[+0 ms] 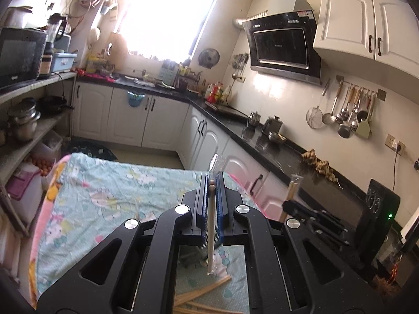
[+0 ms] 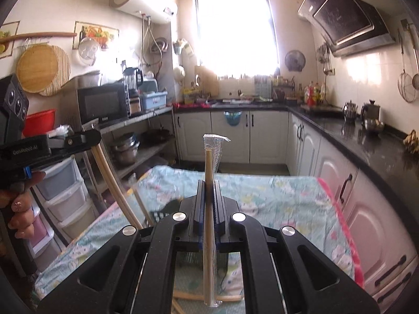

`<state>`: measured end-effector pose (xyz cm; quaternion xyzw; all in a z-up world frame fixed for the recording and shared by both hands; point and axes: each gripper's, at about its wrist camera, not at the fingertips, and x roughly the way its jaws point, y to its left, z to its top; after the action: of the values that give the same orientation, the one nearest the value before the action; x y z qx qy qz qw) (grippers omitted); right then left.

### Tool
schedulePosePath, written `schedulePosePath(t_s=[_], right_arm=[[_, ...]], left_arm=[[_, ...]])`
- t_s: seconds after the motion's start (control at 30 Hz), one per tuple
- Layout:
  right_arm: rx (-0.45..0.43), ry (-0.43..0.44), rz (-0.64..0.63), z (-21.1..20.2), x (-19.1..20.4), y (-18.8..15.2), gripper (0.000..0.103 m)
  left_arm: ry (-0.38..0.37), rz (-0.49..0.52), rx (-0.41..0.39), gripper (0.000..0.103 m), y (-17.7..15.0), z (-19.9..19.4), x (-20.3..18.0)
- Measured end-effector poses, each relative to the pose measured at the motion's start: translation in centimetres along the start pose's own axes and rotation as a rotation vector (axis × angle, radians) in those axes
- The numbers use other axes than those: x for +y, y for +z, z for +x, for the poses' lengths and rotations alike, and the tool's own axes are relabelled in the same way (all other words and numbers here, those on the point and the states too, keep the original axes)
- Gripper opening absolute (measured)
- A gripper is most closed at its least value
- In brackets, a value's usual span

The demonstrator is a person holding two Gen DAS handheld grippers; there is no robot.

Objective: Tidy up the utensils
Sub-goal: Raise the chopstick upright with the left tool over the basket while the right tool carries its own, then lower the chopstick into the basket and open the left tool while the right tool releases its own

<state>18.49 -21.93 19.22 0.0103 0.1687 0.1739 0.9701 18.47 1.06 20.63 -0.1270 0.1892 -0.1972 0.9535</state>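
Both tools are clamped nearly shut, one wrapped chopstick each. Left tool [image 1: 211, 183] pinches a pale chopstick [image 1: 211, 225] in a clear sleeve, held roughly upright, so it clears the counter [image 1: 110, 183], which is covered with a patterned cloth. Right tool [image 2: 208, 183] does the same with a tan chopstick [image 2: 208, 209], plastic sleeve tip sticking up above the jaws. Gripped mid-length, probably for balance and to keep both ends free for placing. Count: two held, one per tool; loose chopsticks [image 1: 201, 291] lie on the cloth below the left tool, at least three, partly hidden, so exact number unclear. A hand [image 2: 22, 209] grips the left handle.
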Motion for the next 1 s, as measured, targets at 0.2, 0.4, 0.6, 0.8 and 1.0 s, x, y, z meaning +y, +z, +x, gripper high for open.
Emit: schedulePosePath(t_s=[0.2, 0.4, 0.6, 0.8, 1.0], right_arm=[[-0.093, 0.002, -0.009, -0.1, -0.3, 2.3, 0.006], [-0.165, 0.002, -0.023, 0.6, -0.4, 4.4, 0.006], [-0.224, 0.004, -0.038, 1.6, -0.2, 5.8, 0.006], [-0.253, 0.002, -0.037, 3.1, -0.4, 5.7, 0.006], [-0.235, 0.004, -0.026, 5.1, -0.4, 3.9, 0.006]], left_arm=[[0.052, 0.025, -0.040, 0.003, 2.2, -0.4, 0.8], [0.103, 0.033, -0.061, 0.003, 3.4, -0.5, 2.1], [0.147, 0.040, -0.075, 0.003, 4.0, -0.1, 3.1], [0.173, 0.054, -0.059, 0.003, 3.7, 1.2, 3.6], [0.198, 0.083, -0.021, 0.003, 2.2, 3.3, 3.6]])
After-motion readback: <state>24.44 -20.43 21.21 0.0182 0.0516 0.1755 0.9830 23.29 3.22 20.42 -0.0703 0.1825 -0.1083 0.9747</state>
